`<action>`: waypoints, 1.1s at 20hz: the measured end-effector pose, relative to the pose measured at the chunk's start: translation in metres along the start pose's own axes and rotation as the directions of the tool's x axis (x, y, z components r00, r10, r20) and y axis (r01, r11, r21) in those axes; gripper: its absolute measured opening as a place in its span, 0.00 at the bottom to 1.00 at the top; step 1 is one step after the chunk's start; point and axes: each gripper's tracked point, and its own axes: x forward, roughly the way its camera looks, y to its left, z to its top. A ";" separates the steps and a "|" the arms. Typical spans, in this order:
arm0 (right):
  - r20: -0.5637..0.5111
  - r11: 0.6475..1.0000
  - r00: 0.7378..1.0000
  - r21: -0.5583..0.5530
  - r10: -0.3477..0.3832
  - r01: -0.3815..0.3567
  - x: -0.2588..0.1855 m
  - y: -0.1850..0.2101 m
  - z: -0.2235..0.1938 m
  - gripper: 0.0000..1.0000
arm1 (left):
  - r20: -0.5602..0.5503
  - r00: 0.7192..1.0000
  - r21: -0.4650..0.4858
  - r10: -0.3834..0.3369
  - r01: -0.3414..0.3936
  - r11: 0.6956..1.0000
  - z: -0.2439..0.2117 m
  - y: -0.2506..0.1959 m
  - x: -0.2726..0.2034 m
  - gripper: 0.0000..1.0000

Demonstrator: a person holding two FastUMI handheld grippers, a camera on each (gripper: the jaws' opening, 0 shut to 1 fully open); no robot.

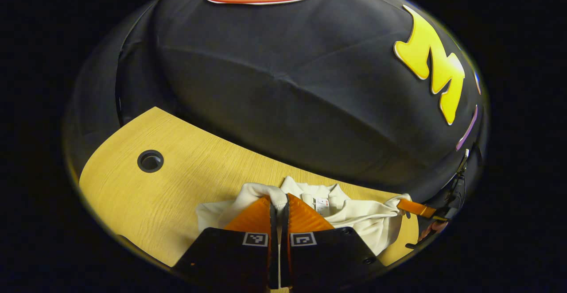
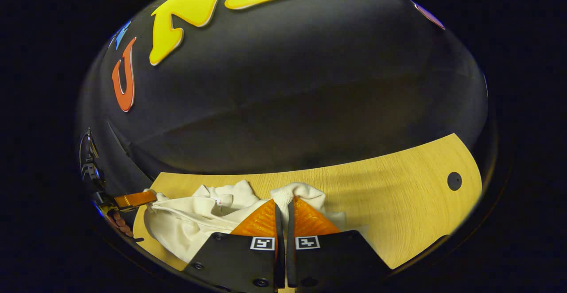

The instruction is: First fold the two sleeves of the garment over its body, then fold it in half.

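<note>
Cream-white fabric garment [image 1: 354, 217] lies bunched on the light wooden surface [image 1: 177, 186], directly ahead of both tools. Left tool [image 1: 279, 202] is pinching a garment fold; right tool [image 2: 283, 206] is pinching another fold at its opposite end.

- You have one cream garment [image 1: 354, 220], bunched on the table.
- You have one wooden table [image 1: 177, 186].
- You hold two grippers: the left gripper [image 1: 279, 204] and the right gripper [image 2: 284, 209].
- Each gripper has two fingers [image 1: 254, 215], four altogether.
- You can count one round hole [image 1: 150, 160] in the table in each view.
</note>
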 end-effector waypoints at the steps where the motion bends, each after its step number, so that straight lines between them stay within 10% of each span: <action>1: -0.005 1.000 1.000 0.004 -0.012 0.012 0.008 -0.002 -0.006 0.02 | 0.023 1.000 -0.013 0.003 -0.002 1.000 0.000 0.003 0.009 0.05; 8: 0.010 0.997 0.997 -0.031 -0.077 0.077 0.014 -0.002 -0.018 0.11 | 0.011 1.000 0.044 0.012 -0.012 0.999 -0.014 0.003 0.039 0.21; 9: 0.013 0.996 0.997 -0.035 -0.079 0.079 0.014 -0.001 -0.019 0.16 | 0.005 1.000 0.065 0.007 -0.007 0.998 -0.013 0.000 0.037 0.10; 12: 0.031 0.996 0.996 -0.029 -0.085 0.086 0.009 0.004 -0.018 0.31 | 0.035 0.999 0.103 0.004 -0.007 0.995 0.001 -0.008 0.030 0.69; 13: 0.047 0.996 0.996 -0.027 -0.082 0.083 0.005 0.004 -0.012 0.39 | 0.055 0.998 0.109 0.012 -0.018 0.994 0.010 -0.008 0.026 0.66; 14: 0.056 0.995 0.994 -0.029 -0.089 0.091 -0.003 0.003 -0.008 0.45 | 0.068 0.998 0.114 0.011 -0.019 0.993 0.013 -0.009 0.025 0.92; 22: 0.183 0.989 0.976 -0.070 -0.114 0.129 -0.101 0.010 0.031 0.85 | 0.194 0.980 0.201 0.044 -0.084 0.976 0.069 -0.014 -0.076 0.87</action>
